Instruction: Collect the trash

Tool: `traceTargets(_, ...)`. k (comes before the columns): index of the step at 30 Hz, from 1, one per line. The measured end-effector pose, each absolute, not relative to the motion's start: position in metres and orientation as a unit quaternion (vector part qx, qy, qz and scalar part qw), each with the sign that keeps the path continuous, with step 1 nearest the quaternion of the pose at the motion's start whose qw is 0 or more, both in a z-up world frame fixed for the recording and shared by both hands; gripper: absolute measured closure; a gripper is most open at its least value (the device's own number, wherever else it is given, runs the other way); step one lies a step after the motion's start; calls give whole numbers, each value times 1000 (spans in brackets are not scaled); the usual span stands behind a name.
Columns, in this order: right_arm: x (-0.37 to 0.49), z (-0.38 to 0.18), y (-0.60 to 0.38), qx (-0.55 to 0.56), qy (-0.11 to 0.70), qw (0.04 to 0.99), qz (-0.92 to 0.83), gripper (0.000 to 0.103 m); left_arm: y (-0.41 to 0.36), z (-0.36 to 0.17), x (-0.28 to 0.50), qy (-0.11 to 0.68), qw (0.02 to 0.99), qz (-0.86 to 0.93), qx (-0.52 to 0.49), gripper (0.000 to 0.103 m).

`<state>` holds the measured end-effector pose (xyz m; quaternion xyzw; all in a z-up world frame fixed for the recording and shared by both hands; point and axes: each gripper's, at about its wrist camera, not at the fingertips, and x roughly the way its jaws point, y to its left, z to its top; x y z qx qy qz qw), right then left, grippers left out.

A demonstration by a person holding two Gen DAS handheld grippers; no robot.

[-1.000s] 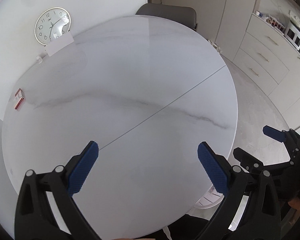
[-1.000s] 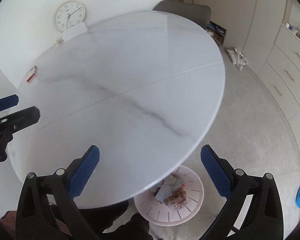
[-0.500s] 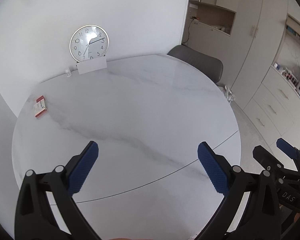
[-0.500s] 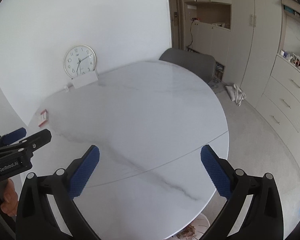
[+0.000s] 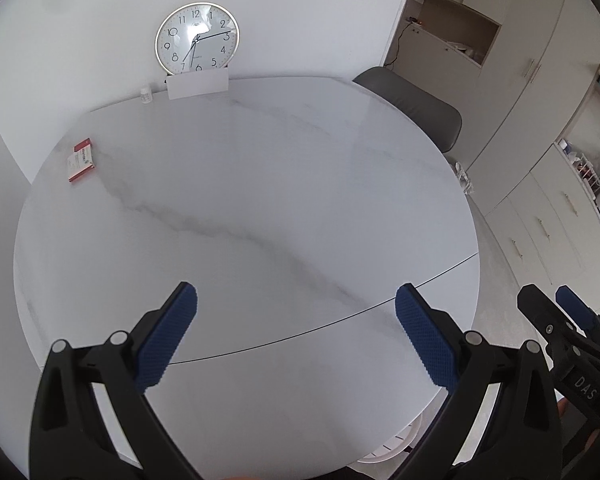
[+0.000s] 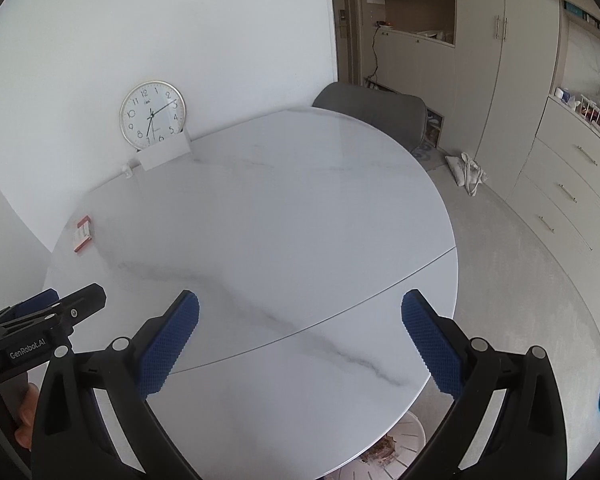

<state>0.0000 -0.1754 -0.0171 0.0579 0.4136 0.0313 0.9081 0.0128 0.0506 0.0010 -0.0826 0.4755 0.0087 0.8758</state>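
Small red-and-white packet, the only litter on the round marble table, lies flat at the far left edge, well apart from both grippers. Left gripper and right gripper hover side by side over the near edge, level, jaws spread wide and empty. Compared with one second ago, both cameras have tilted up: the clock sits higher, and the pink bin below is nearly out of view.

Left gripper, right gripper: both now tilted up from table, facing the clock. Jaw spread unaltered. Bin beneath table edge: now mostly out of sight, rim only.
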Motion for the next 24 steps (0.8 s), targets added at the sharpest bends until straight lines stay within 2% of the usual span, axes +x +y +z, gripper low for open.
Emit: traceTargets(24,0,-32,-194,75,427,901,10,2,20,-7,21,490,870,-21,-49,8)
